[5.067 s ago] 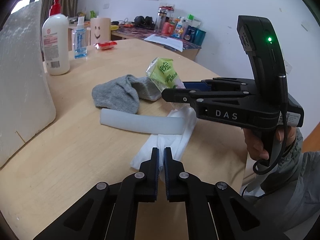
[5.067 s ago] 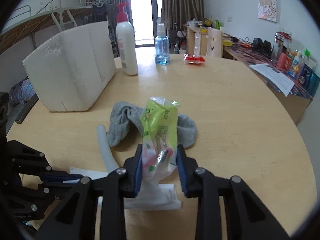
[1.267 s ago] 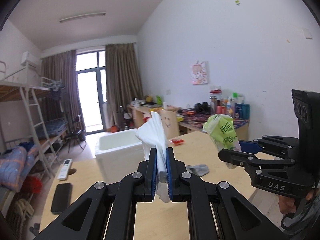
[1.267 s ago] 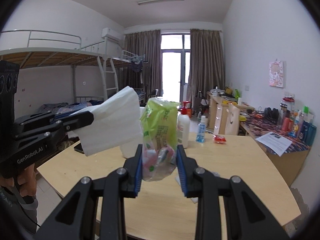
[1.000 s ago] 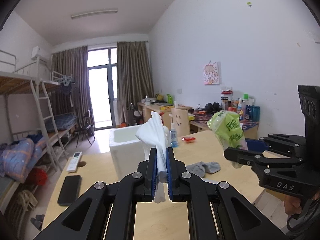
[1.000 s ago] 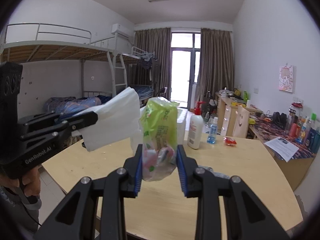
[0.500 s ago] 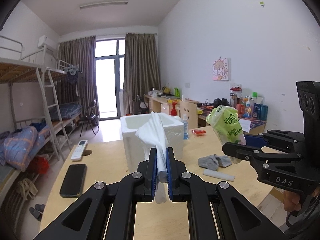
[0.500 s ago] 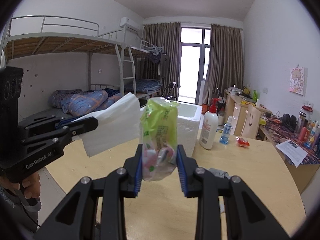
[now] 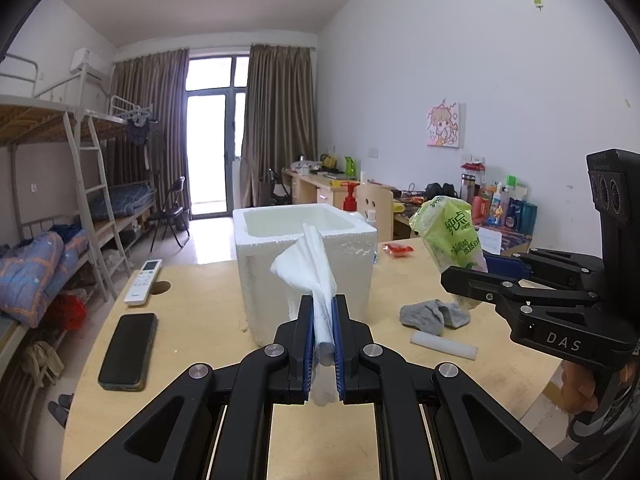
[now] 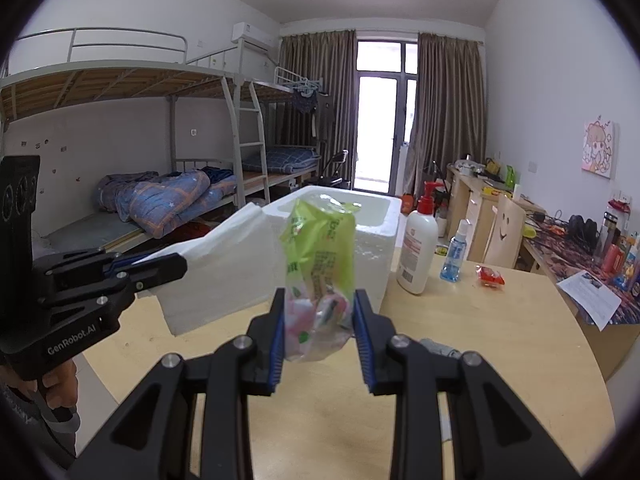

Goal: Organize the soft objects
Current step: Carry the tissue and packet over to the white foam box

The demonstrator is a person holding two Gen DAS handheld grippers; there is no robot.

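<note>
My left gripper (image 9: 321, 312) is shut on a folded white tissue (image 9: 310, 268), held in the air above the round wooden table (image 9: 192, 320). My right gripper (image 10: 319, 308) is shut on a green plastic tissue pack (image 10: 320, 252), also lifted. Each gripper shows in the other's view: the right gripper (image 9: 460, 276) with the green pack (image 9: 448, 228), the left gripper (image 10: 168, 264) with the white tissue (image 10: 224, 268). An open white foam box (image 9: 304, 264) stands on the table just beyond both. A grey sock (image 9: 434, 314) and a white foam tube (image 9: 444, 345) lie on the table to the right.
A black phone (image 9: 128, 350) and a white remote (image 9: 143, 282) lie at the table's left. A lotion pump bottle (image 10: 416, 258), a blue sanitiser bottle (image 10: 452, 260) and a red packet (image 10: 490, 274) stand behind the box. Bunk beds fill the left of the room, a cluttered desk the right.
Both grippers, still holding their loads, have moved closer to the foam box and tipped slightly down. The box now looms larger and its open top shows.
</note>
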